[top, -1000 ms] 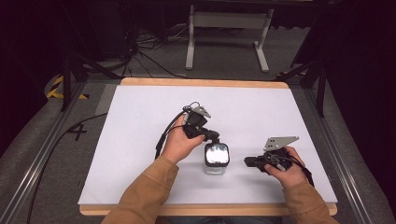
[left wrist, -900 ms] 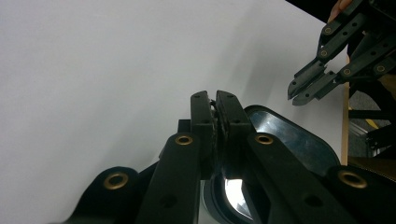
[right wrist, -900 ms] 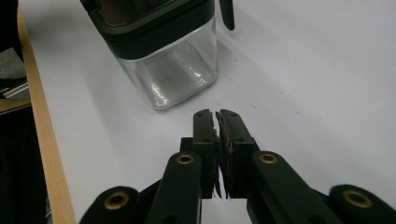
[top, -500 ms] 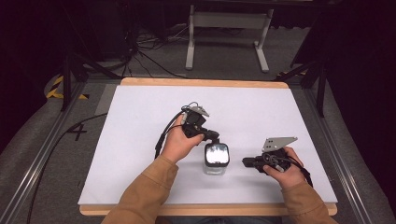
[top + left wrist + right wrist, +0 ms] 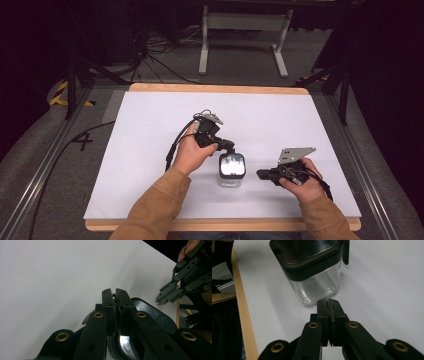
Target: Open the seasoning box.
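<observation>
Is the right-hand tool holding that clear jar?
No, the right gripper has its jaws shut on nothing, a little short of the clear jar standing on the white table.

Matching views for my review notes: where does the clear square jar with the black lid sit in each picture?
High view: the jar stands on the white table, low centre, between the two hands.
Left gripper view: its black lid lies at the bottom, right of centre, behind the shut left claw.
Right gripper view: top centre, just beyond the shut right claw.
Shared landmark: the table's wooden edge.
</observation>
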Available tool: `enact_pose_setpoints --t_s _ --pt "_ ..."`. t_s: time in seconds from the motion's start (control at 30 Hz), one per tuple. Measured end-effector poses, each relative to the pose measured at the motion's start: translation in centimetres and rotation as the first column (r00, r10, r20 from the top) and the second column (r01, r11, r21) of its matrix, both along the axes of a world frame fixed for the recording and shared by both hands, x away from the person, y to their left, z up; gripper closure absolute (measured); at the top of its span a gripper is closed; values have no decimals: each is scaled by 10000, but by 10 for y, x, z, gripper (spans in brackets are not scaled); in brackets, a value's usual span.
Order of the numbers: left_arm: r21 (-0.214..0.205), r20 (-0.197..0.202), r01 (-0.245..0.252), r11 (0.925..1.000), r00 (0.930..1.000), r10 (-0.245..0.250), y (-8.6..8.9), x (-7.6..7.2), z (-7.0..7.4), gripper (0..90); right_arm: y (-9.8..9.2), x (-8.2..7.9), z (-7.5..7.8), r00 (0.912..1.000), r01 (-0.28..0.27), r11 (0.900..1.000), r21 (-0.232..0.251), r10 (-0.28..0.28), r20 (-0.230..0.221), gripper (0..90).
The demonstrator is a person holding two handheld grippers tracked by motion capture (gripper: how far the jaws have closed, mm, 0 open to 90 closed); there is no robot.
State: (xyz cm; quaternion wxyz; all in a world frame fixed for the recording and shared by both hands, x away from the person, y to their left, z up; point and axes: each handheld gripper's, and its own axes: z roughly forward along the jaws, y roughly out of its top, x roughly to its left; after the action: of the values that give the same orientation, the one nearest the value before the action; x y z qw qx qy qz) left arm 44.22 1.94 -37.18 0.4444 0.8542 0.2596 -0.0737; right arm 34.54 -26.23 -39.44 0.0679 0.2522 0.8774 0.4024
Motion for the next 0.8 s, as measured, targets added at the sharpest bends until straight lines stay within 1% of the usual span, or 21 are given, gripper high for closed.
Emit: enact_pose_setpoints --t_s 0.33,0.5,0.8 --pt "13 -37 -43 10000 10000 43 0 0 0 869 12 -6 3 9992 -394 9992 -33 394 102 900" --pt "-40 -137 -39 10000 9999 39 1 1 -1 869 19 -9 6 9974 -678 9977 44 676 253 900" --pt "-183 -340 -74 9998 9994 68 2 3 -2 869 28 -13 8 9950 -925 9956 134 919 384 900"
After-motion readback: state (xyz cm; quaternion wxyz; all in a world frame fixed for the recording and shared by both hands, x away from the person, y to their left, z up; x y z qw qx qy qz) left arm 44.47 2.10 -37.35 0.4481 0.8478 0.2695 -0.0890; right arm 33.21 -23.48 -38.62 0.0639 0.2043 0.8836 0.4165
